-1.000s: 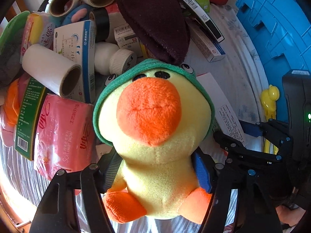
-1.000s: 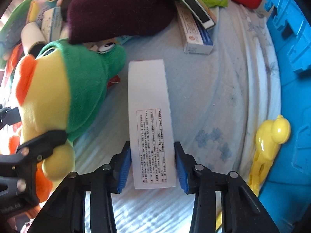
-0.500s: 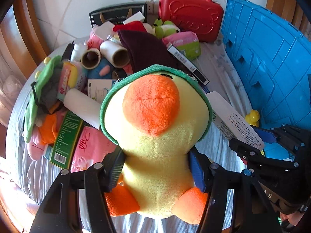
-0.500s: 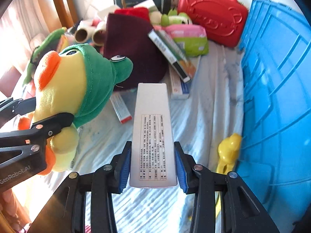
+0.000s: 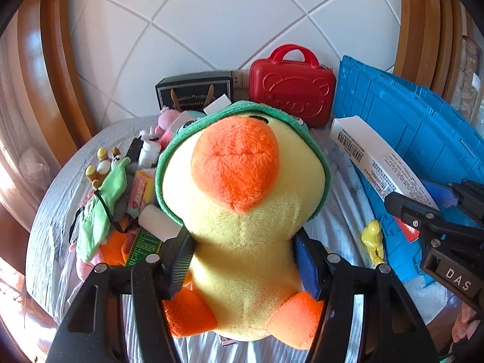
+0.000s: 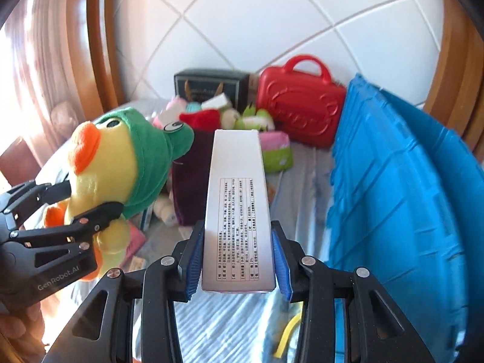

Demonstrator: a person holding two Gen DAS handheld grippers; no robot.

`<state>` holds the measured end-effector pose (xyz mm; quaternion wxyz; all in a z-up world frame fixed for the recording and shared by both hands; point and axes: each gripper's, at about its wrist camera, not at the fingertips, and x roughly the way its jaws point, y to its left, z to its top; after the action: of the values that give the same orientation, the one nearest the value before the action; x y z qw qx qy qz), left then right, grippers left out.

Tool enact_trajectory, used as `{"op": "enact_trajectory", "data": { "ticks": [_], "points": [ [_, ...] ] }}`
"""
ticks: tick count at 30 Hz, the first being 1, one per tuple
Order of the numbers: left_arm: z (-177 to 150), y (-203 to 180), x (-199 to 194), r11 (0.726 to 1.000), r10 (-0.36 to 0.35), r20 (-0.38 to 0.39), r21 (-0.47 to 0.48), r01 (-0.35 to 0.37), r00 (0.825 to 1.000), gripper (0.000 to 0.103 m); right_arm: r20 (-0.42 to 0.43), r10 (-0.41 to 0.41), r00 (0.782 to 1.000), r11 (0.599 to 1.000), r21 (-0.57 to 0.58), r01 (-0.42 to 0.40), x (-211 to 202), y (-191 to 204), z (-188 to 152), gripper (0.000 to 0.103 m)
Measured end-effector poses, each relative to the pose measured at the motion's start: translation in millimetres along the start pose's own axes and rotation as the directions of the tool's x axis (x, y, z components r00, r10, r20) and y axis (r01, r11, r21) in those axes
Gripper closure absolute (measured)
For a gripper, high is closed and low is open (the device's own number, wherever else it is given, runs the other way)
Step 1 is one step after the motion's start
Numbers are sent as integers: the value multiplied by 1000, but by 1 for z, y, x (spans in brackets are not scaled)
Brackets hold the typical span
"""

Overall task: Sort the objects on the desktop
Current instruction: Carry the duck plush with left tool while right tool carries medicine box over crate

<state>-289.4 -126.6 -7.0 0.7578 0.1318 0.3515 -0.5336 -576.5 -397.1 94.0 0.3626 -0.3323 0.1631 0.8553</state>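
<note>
In the left wrist view, our left gripper (image 5: 243,267) holds the plush duck (image 5: 242,211) by its body, jaws closed on it, lifted above the table (image 5: 48,211). A blue crate (image 5: 408,139) stands at the right edge.

In the right wrist view, our right gripper (image 6: 239,260) grips the white box (image 6: 237,211), jaws pressed on both sides, raised above the table beside the blue crate. A red case (image 6: 299,112) stands at the back edge.

Sunlit white tiled wall (image 5: 236,27) rises between curved wooden frames (image 5: 57,69).
</note>
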Motion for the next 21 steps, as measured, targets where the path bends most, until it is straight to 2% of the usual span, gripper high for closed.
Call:
{"op": "enact_trajectory", "data": {
  "ticks": [6,11,21],
  "points": [
    [27,-29,-31,998,-43,102,47,38,994,43,109,-64,992,997,59,58,-50,-26,16,63],
    [53,-68,-53,992,-90,174,105,72,981,43,173,-144,974,984,130,123,-87,-63,17,63],
    [95,-179,-92,961,-230,277,215,173,933,43,206,-315,926,929,266,257,-143,-160,1,63]
  ]
}}
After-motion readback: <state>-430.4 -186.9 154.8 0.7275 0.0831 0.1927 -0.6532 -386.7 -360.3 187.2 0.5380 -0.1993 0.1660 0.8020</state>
